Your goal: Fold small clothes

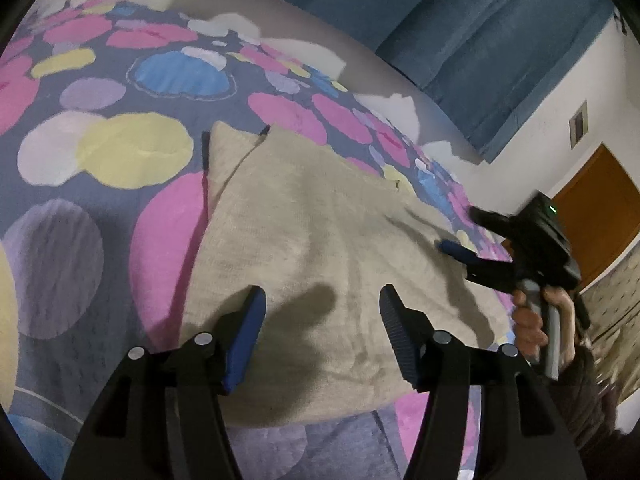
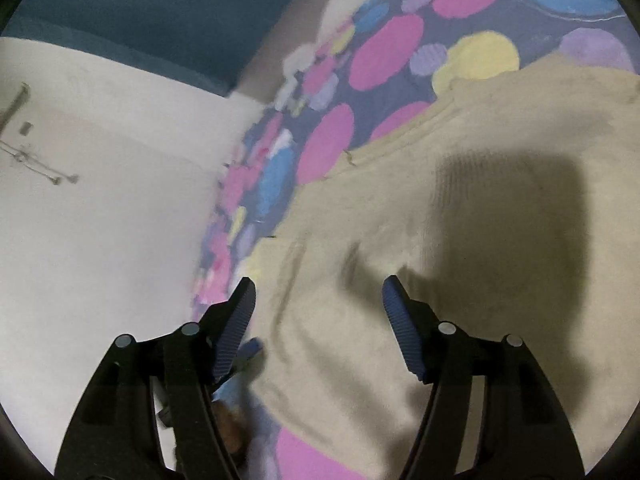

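Bedspread (image 1: pixel 120 140) first — one sheet patterned with pink, yellow, blue and lilac blobs on a grey-blue ground, covering the whole bed. Behind the far edge of the bed hangs one blue curtain (image 1: pixel 460 40), beside a white wall and one brown door (image 1: pixel 596 216) at the right of the left wrist view.

One beige knitted garment (image 1: pixel 320 232) lies spread flat on the bedspread, reaching toward the near edge of the bed; its right side runs close along the bed's right edge. At its far end a fold or neckline shows two pointed corners with a dark strip beside them. I count no second piece of clothing.

Two grippers are in view. The left gripper (image 1: pixel 322 320) hangs over the near part of the garment, pointing downward at a slant, its fingers (image 1: pixel 248 332) spread apart with only cloth showing below the gap — nothing pinched. The right gripper (image 2: pixel 318 312), blurred, sits over the garment's right side near the bed's right edge, also angled down; its fingers (image 2: pixel 400 320) stand apart and hold nothing. In the left wrist view one hand (image 1: pixel 536 320) is wrapped round the right gripper's grey handle.
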`<state>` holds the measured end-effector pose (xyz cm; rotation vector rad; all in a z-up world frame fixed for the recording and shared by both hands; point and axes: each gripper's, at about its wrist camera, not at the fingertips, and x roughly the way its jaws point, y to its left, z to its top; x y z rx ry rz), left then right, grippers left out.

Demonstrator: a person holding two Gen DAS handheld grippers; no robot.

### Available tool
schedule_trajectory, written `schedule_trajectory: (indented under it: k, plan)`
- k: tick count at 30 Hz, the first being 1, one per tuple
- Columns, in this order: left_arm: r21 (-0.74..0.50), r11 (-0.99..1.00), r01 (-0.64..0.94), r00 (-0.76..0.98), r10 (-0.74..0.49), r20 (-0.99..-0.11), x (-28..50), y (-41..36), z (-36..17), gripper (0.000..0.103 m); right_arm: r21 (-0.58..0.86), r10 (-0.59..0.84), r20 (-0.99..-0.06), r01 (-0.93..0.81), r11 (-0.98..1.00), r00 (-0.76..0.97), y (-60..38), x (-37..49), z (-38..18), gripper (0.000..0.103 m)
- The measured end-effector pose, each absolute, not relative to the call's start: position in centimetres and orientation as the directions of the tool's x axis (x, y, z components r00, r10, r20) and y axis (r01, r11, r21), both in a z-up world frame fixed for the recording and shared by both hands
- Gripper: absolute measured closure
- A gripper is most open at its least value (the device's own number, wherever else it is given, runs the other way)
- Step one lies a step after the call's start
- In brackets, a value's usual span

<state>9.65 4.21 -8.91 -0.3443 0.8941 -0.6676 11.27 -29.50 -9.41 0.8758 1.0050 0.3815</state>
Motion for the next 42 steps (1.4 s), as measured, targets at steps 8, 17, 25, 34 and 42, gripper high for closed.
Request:
schedule_trajectory:
  k: [8, 17, 25, 34, 42]
  plan:
    - [-0.51, 0.757, 0.408, 0.449, -0.653, -0.61, 9.5, 3.8, -8.6, 0.038, 0.832, 0.686, -0.527, 0.143, 0.535, 0.502, -30.1, 11.9, -12.1, 0.038]
    - [-0.509, 0.758, 0.407, 0.448, -0.652, -0.612, 9.3, 3.9, -8.6, 0.038, 0.803, 0.669, -0.548, 0.094, 0.588, 0.502, -29.0, 8.0, -9.5, 0.037]
    - [-0.511, 0.758, 0.404, 0.445, -0.651, -0.614, 9.3, 4.0, -8.8, 0.038, 0.796, 0.688, -0.544, 0.036, 0.604, 0.481, -26.6, 2.1, -8.5, 0.036]
    - [-0.507, 0.761, 0.404, 0.445, -0.648, -0.618, 9.2, 4.0, -8.8, 0.038, 0.771, 0.677, -0.559, -0.001, 0.637, 0.478, -24.8, -0.8, -10.8, 0.032]
    - [-0.546, 0.745, 0.383, 0.493, -0.665, -0.561, 9.2, 5.3, -8.3, 0.038, 0.74, 0.663, -0.543, -0.079, 0.668, 0.516, -24.2, -1.3, -10.7, 0.032]
